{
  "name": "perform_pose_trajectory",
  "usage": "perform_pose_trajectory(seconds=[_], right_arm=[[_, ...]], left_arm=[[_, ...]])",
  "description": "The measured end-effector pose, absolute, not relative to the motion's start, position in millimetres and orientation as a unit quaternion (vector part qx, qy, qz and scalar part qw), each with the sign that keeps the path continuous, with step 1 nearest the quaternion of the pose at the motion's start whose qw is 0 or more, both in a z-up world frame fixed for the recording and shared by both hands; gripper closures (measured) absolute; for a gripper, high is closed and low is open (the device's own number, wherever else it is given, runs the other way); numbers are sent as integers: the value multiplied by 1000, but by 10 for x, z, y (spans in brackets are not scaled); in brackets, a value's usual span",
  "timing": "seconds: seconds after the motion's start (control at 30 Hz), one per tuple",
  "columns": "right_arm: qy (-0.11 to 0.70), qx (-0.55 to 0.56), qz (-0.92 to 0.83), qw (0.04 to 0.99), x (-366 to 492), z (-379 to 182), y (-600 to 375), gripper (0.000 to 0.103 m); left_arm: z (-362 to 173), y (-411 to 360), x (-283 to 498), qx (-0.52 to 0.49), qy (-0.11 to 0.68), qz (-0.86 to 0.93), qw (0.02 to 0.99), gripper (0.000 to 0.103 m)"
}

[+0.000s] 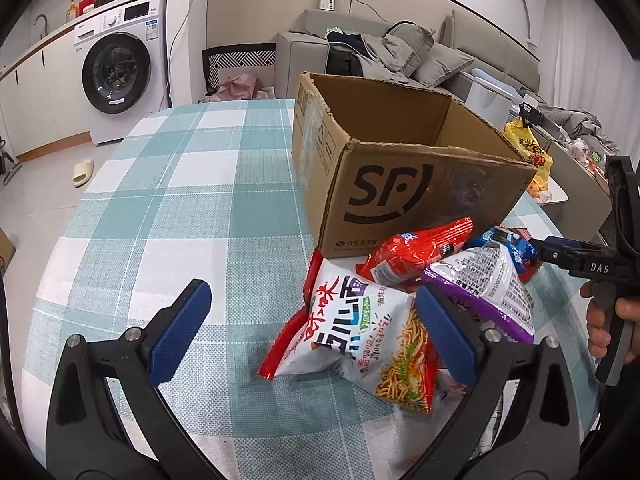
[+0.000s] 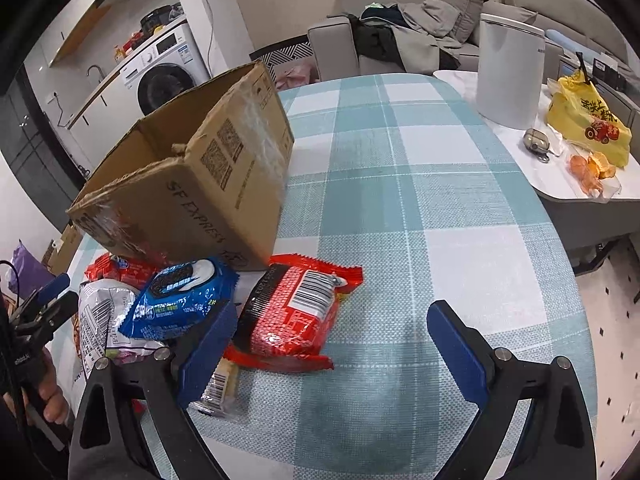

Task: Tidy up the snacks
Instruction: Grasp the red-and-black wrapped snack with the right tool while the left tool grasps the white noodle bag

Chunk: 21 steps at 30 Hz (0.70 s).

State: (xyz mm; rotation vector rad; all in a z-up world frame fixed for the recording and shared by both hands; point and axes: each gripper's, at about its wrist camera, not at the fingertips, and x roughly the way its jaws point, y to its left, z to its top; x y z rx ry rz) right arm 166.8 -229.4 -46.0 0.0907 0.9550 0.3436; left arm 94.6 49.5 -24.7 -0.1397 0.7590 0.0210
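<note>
An open cardboard box stands on the checked tablecloth; it also shows in the right wrist view. Snack packets lie in front of it: a white noodle-snack bag, a red bag, a purple-and-white bag. The right wrist view shows a blue cookie pack, a red packet and a small clear-wrapped snack. My left gripper is open and empty, its right finger beside the white bag. My right gripper is open and empty, over the red packet's edge.
A side table to the right holds a white canister, a yellow bag and orange peel. A sofa with clothes and a washing machine stand beyond the table.
</note>
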Motion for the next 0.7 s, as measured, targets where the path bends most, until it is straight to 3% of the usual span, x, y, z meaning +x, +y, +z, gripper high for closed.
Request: perform_pose_trajectory(seconds=[0.33,0.7], right_arm=[[462,5,143,875,1647,-498,-2289,6],[461,1,170,871,1632,-542,-2207,39]], left_arm=[[-285,495,971,-72,374,6,925,1],[-344,452,995,-70,387,-11,919,1]])
